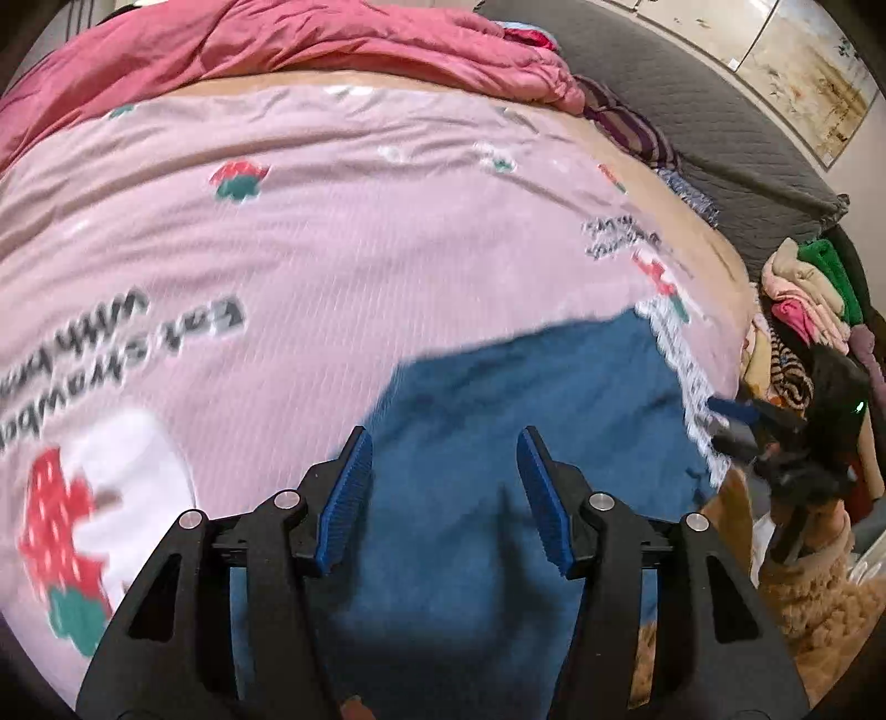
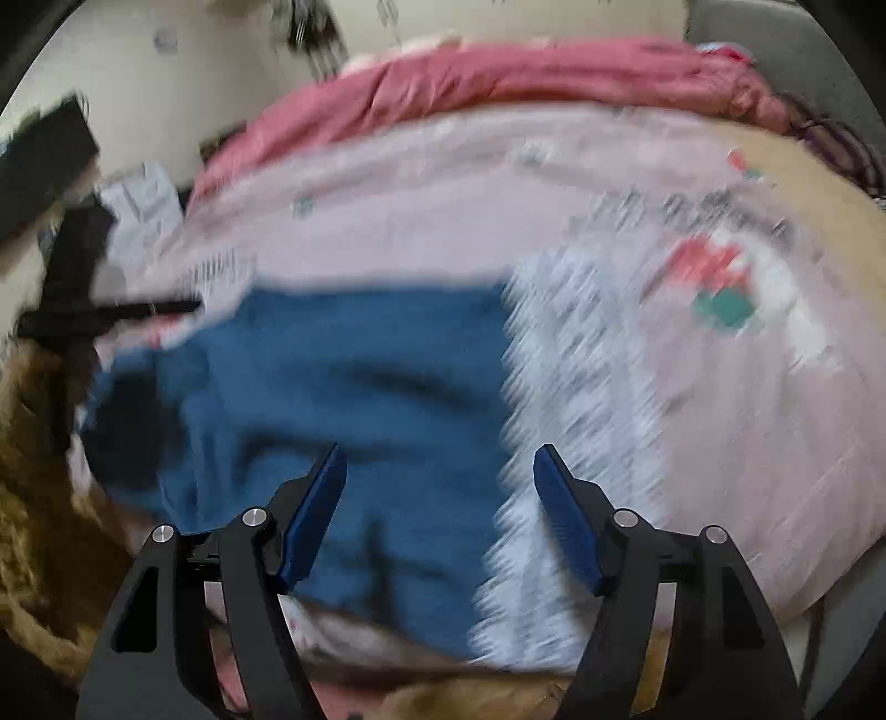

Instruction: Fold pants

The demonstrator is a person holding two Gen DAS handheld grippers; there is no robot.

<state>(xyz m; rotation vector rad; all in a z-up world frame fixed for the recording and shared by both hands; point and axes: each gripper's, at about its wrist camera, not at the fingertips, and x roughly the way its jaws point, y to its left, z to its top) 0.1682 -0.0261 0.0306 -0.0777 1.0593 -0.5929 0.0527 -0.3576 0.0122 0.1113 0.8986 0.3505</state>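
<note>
Blue pants (image 1: 526,443) lie flat on a pink bedspread (image 1: 332,249) printed with strawberries and lettering. A white patterned band (image 1: 681,354) runs along their right edge. My left gripper (image 1: 443,443) hovers over the blue cloth, open, with nothing between its blue pads. At that white edge sits my right gripper (image 1: 720,418), blurred. In the right wrist view the pants (image 2: 360,387) and the white band (image 2: 570,387) lie below my right gripper (image 2: 440,454), which is open and empty. The left gripper (image 2: 166,307) shows as a dark shape at the pants' far left.
A dark pink quilt (image 1: 277,50) is bunched along the far side of the bed. A grey padded headboard (image 1: 720,138) stands at the right. A pile of mixed clothes (image 1: 803,310) lies beside the bed. A brown fluffy sleeve (image 1: 803,581) carries the right gripper.
</note>
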